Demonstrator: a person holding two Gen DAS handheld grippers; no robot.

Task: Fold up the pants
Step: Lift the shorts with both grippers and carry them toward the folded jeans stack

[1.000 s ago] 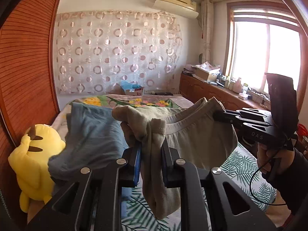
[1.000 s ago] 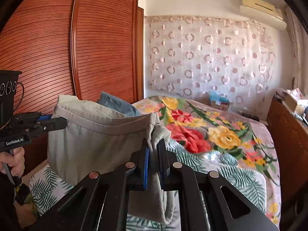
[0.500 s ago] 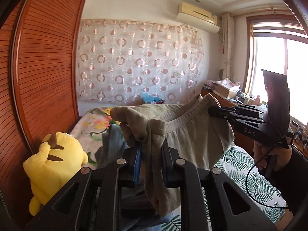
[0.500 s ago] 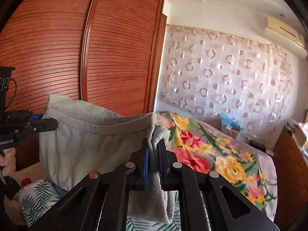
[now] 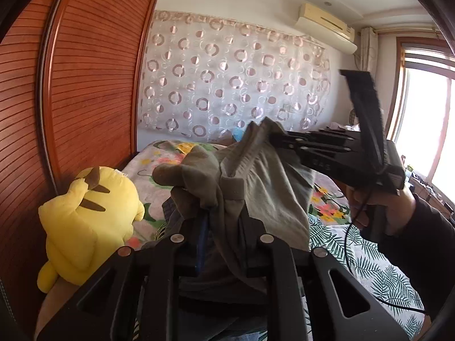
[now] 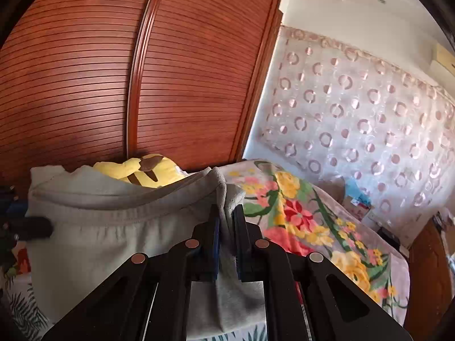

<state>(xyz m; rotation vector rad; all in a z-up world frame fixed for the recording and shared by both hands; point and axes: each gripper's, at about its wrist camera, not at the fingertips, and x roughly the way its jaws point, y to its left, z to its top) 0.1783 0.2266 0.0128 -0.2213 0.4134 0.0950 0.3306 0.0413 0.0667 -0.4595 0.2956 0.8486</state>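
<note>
Grey-green pants (image 5: 264, 182) hang in the air above the bed, held by the waistband at both ends. My left gripper (image 5: 223, 216) is shut on one bunched corner of the waistband. My right gripper (image 6: 226, 224) is shut on the other corner, and the pants (image 6: 113, 227) stretch leftwards from it as a slack band. In the left wrist view the right gripper (image 5: 273, 139) comes in from the right, held by a hand (image 5: 378, 207) in a dark sleeve. The tip of the left gripper (image 6: 31, 228) shows at the left edge of the right wrist view.
A bed with a floral blanket (image 6: 312, 221) and a leaf-print sheet (image 5: 369, 261) lies below. A yellow plush toy (image 5: 88, 216) sits against the slatted wooden wardrobe (image 6: 142, 85). A bluish garment (image 5: 170, 213) lies under the pants. Circle-patterned curtain (image 5: 227, 85) behind, window (image 5: 421, 119) at right.
Both grippers have swung sideways toward the wardrobe, rolling as they went. The pants travelled with them, and the waistband now hangs slacker between the two grips. Both grips held.
</note>
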